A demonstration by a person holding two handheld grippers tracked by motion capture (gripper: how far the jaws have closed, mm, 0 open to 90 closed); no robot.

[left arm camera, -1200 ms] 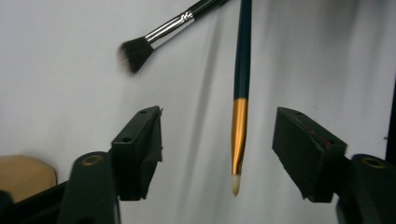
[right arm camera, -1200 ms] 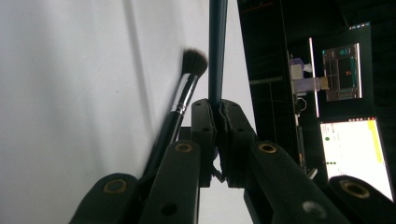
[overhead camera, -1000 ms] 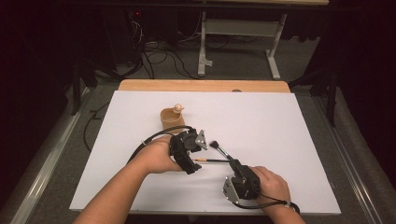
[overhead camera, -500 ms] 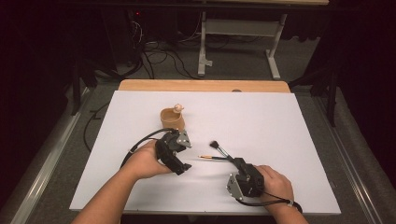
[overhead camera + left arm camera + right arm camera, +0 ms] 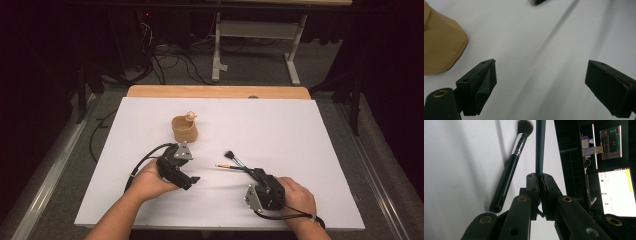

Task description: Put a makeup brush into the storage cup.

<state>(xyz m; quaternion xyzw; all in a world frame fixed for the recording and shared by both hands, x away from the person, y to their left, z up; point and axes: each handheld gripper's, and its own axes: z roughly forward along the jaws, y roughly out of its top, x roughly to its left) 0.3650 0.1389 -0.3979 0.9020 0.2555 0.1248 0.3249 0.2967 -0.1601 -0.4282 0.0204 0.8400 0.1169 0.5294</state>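
1. Thin brush [image 5: 540, 147]: at about 5 o'clock on the white table [image 5: 320, 150], pointing to 10 o'clock away from the person. Its tail end is in the right gripper [image 5: 540, 178], whose jaws are clamped tight on the handle w/ no gap to see.
2. Handling, my read: very light, stiff slim handle w/ a smooth finish, so prob. slick. Gripped this near the tail, the long front can pivot or droop in the pads. A hold nearer mid-handle or just behind the ferrule should steady it. Keep the pads off the bristles, which are soft and splay easily.
3. Fat brush [image 5: 510, 170]: lies flat just beside the thin one on its 9 o'clock side in the right gripper view, not gripped. Black handle, silver ferrule, dark fluffy head. Same rule: take it by the handle. It is round, so it may roll.
4. Left gripper [image 5: 541, 85]: at about 7 o'clock on the table. Its jaws have just been opening and now stand wide w/ nothing between them, only bare table.
5. Cup [image 5: 184, 130]: tan, upright, near 12 o'clock from the left gripper and apart from it. A small pink-topped item [image 5: 190, 116] pokes over its rim. Can't tell what that is.
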